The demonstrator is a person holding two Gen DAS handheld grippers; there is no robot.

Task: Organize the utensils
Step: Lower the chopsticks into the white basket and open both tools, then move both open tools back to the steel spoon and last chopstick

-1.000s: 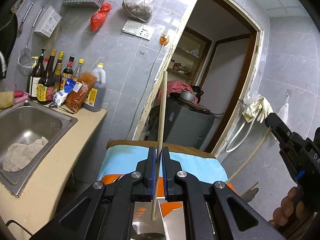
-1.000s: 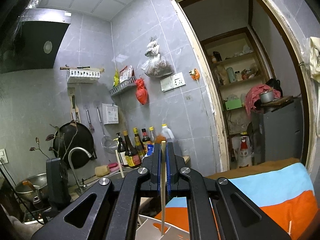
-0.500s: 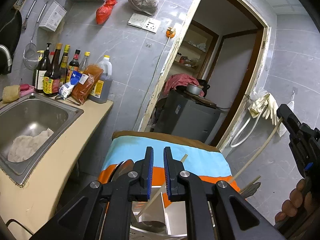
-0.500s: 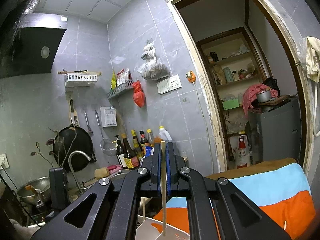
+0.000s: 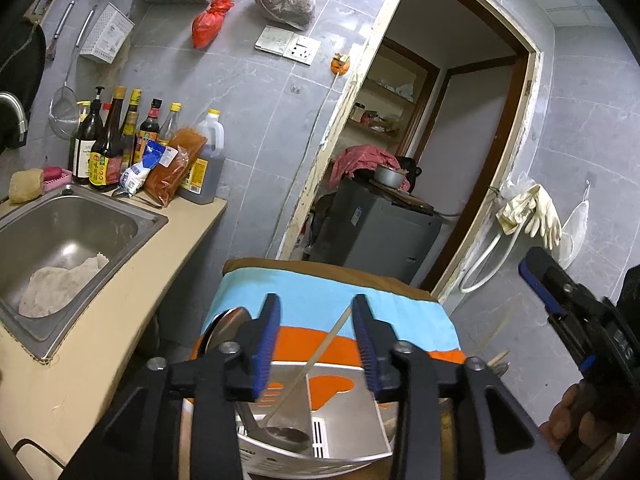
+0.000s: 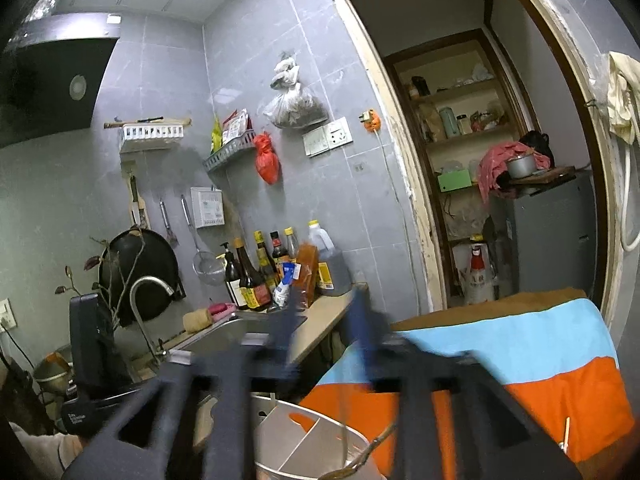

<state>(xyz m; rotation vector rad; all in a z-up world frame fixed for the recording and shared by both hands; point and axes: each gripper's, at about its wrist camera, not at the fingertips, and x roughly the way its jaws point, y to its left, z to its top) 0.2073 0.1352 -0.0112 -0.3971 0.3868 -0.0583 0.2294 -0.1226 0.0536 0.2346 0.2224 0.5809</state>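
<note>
Grey tiled wall, open doorway [image 5: 452,152] to a storeroom with a grey cabinet [image 5: 376,236]. Beige counter surface [image 5: 132,280] along the left wall; steel sink [image 5: 68,240] sunk in it, a pale cloth [image 5: 60,284] lying in the basin. Sauce bottles [image 5: 108,140] stand crowded at the surface's far end against the wall, a large oil jug [image 5: 204,164] at the corner.

Striped cloth [image 5: 320,300] (brown, blue, orange) covers the surface ahead; nothing stands between the tongs and the holder.

Left tongs [image 5: 314,340]: spread wide, gripping nothing, hanging above the holder. Right tongs [image 6: 324,328]: motion-blurred, spread apart, nothing between the fingers.

Utensil holder [image 5: 356,408], metal with a divider, sits at the cloth's near edge below both tongs. In it: a chopstick [image 5: 312,360] leaning at a slant, top end up between the left fingers but apart from them, and a metal spoon [image 5: 280,434]. The right wrist view shows a second thin stick [image 6: 343,432] standing upright in the holder, faint with blur.
</note>
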